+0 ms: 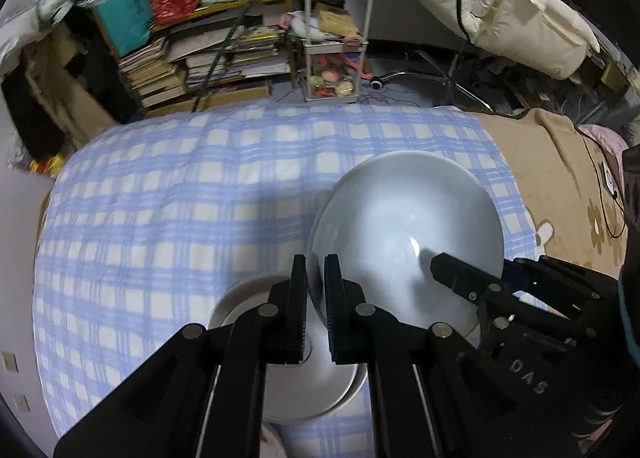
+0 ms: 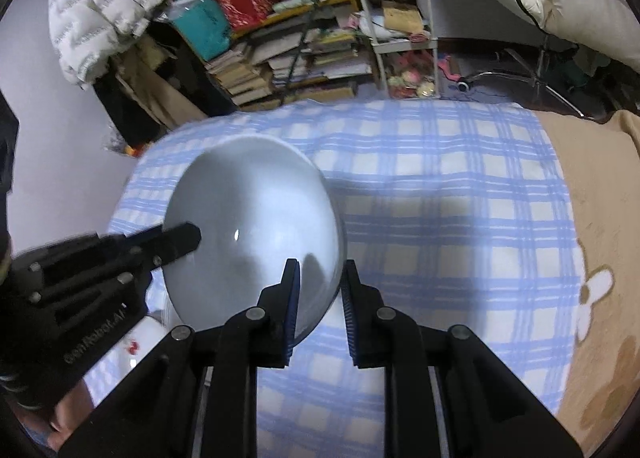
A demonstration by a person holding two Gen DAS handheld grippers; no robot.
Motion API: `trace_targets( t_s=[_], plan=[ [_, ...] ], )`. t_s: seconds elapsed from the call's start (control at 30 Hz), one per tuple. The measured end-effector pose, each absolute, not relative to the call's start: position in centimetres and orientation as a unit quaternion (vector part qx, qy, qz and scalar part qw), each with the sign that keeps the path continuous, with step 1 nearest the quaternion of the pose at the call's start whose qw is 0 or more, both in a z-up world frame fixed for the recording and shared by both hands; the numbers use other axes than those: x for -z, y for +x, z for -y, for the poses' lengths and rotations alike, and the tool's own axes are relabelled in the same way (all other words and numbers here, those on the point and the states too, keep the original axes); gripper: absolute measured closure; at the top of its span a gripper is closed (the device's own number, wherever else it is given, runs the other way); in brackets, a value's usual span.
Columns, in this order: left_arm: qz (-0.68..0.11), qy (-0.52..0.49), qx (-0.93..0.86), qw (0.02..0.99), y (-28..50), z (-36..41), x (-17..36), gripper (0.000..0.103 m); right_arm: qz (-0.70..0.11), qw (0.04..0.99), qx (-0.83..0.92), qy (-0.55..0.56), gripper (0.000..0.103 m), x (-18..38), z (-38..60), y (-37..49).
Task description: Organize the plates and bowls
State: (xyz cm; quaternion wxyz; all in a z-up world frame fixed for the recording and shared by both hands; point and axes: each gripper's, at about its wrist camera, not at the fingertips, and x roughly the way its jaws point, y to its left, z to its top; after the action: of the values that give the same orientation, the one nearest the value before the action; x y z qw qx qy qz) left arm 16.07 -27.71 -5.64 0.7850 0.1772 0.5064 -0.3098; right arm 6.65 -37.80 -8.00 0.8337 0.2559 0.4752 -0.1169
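A white bowl (image 1: 404, 234) is held tilted in the air above the blue checked cloth (image 1: 180, 198). My left gripper (image 1: 316, 270) is shut on its left rim. My right gripper (image 2: 320, 274) straddles its right rim (image 2: 256, 234) with one finger inside and one outside, a gap showing at the outer pad. The right gripper also shows in the left wrist view (image 1: 472, 278), reaching into the bowl. Below the left gripper stands a stack of white bowls (image 1: 308, 378) on the cloth.
A tan blanket (image 2: 600, 218) with a flower pattern lies to the right. Beyond the cloth's far edge stand a cluttered bookshelf (image 1: 208, 54) and a white trolley (image 1: 336, 30). A white dish with a red mark (image 2: 132, 350) lies at the lower left.
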Motion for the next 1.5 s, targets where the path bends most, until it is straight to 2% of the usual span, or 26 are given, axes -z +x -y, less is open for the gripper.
trace_targets(
  t_s=[0.27,0.83,1.17,1.5],
  plan=[
    [-0.48,0.185,0.3,0.803,13.9,23.7,6.4,0.094,-0.473,0.834,0.117,0.258,0.081,8.7,34.1,6.4],
    [-0.535,0.11,0.258,0.797,14.8,18.1,10.8,0.094,-0.473,0.844,0.092,0.235,0.081,12.0,29.7,7.6],
    [-0.548,0.111,0.244,0.793,14.7,17.1,12.5,0.093,-0.497,0.843,0.09,0.184,0.081,13.1,27.7,8.3],
    [-0.554,0.093,0.245,0.79,14.8,16.8,12.8,0.092,-0.482,0.857,0.126,0.129,0.081,12.8,26.6,8.1]
  ],
)
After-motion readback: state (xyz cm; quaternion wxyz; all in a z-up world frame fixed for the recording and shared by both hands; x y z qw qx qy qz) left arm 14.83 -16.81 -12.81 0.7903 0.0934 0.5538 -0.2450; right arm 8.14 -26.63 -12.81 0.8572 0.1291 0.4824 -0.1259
